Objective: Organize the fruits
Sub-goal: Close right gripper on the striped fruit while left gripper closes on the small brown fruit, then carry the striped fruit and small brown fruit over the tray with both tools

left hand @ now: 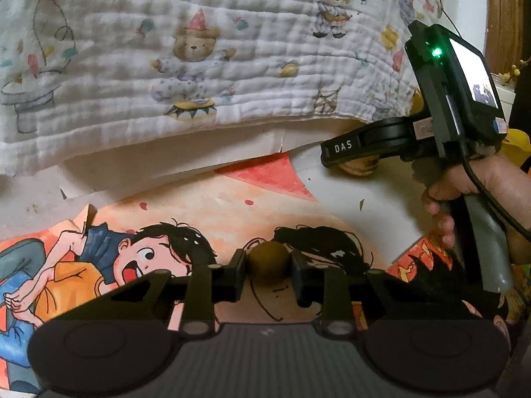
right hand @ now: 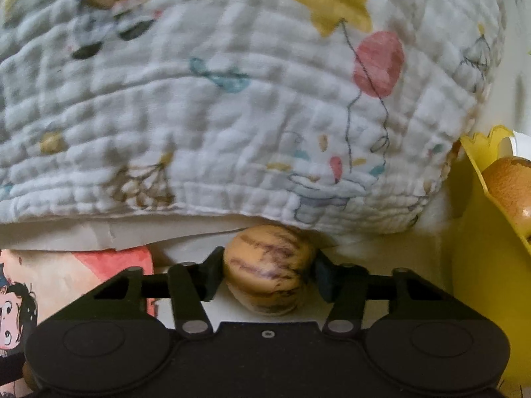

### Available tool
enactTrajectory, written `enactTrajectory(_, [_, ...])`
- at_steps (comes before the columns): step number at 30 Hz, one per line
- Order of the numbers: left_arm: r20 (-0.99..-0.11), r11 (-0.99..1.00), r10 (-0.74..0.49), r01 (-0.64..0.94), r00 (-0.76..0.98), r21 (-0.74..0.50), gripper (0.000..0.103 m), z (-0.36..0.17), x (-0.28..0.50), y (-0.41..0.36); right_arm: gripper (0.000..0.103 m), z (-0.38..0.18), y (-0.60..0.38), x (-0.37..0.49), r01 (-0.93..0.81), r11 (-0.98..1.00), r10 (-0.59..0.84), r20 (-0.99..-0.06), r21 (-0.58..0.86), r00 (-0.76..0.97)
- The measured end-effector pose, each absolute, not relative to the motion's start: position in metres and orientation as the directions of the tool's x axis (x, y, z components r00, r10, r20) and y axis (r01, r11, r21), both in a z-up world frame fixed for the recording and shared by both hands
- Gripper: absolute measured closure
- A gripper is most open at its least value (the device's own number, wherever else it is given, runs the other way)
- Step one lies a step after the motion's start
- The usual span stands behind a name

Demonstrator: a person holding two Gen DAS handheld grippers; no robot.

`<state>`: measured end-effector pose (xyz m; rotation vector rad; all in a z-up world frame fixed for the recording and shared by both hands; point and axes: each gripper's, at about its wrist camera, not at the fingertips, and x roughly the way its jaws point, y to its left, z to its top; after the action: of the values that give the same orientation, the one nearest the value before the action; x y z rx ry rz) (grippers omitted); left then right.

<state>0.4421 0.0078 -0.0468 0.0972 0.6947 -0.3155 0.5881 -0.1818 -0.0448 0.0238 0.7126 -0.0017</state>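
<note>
My left gripper (left hand: 268, 267) is shut on a small brown round fruit (left hand: 267, 260), held just above the cartoon poster (left hand: 186, 219). My right gripper (right hand: 268, 272) is closed around a cream fruit with purple streaks (right hand: 267, 265) that rests on the white table next to the blanket's hem. In the left wrist view the right gripper (left hand: 351, 152) is at the right, over that same striped fruit (left hand: 360, 167). A yellow container (right hand: 488, 232) at the right holds an orange-brown fruit (right hand: 511, 185).
A white quilted blanket (left hand: 205, 66) with bear and balloon prints hangs across the back, over white paper (left hand: 186, 159). It also fills the right wrist view (right hand: 199, 106). A wooden panel (left hand: 507, 10) stands at the far right.
</note>
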Motion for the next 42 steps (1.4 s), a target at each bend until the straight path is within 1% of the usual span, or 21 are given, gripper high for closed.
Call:
enactTrajectory(5, [-0.65, 0.95, -0.264, 0.307, 0.713, -0.049, 0.073, -0.045, 0.441, 0.011, 0.048, -0.044, -0.17, 0.575, -0.023, 1.0, 0.004, -0.653, -0.021, 0.757])
enactTrajectory(9, [-0.67, 0.957, -0.248, 0.285, 0.7, -0.057, 0.073, -0.041, 0.439, 0.013, 0.048, -0.041, -0.164, 0.563, -0.082, 0.997, 0.052, -0.68, -0.012, 0.731])
enactTrajectory(14, [-0.693, 0.963, -0.248, 0.253, 0.677, -0.098, 0.073, -0.035, 0.436, 0.017, 0.048, -0.035, -0.157, 0.531, -0.156, 0.987, 0.141, -0.71, 0.045, 0.69])
enactTrajectory(16, [-0.697, 0.959, -0.266, 0.256, 0.666, -0.121, 0.073, -0.033, 0.432, 0.019, 0.048, -0.031, -0.155, 0.515, -0.183, 0.978, 0.197, -0.716, 0.098, 0.67])
enactTrajectory(18, [-0.7, 0.956, -0.281, 0.252, 0.657, -0.147, 0.073, -0.03, 0.428, 0.023, 0.048, -0.029, -0.158, 0.503, -0.209, 0.967, 0.251, -0.712, 0.148, 0.656])
enactTrajectory(24, [-0.692, 0.955, -0.287, 0.254, 0.662, -0.153, 0.073, -0.019, 0.411, 0.023, 0.048, -0.013, -0.169, 0.468, -0.257, 0.944, 0.328, -0.694, 0.209, 0.64])
enactTrajectory(27, [-0.69, 0.954, -0.293, 0.254, 0.662, -0.162, 0.073, -0.013, 0.404, 0.019, 0.048, 0.0, -0.187, 0.459, -0.273, 0.936, 0.35, -0.684, 0.223, 0.641])
enactTrajectory(33, [-0.682, 0.943, -0.326, 0.279, 0.655, -0.183, 0.073, 0.002, 0.382, 0.004, 0.048, 0.023, -0.221, 0.412, -0.294, 0.929, 0.367, -0.675, 0.226, 0.64])
enactTrajectory(42, [-0.69, 0.905, -0.395, 0.387, 0.607, -0.178, 0.073, 0.011, 0.342, -0.036, 0.048, 0.031, -0.262, 0.334, -0.32, 0.932, 0.349, -0.665, 0.171, 0.661])
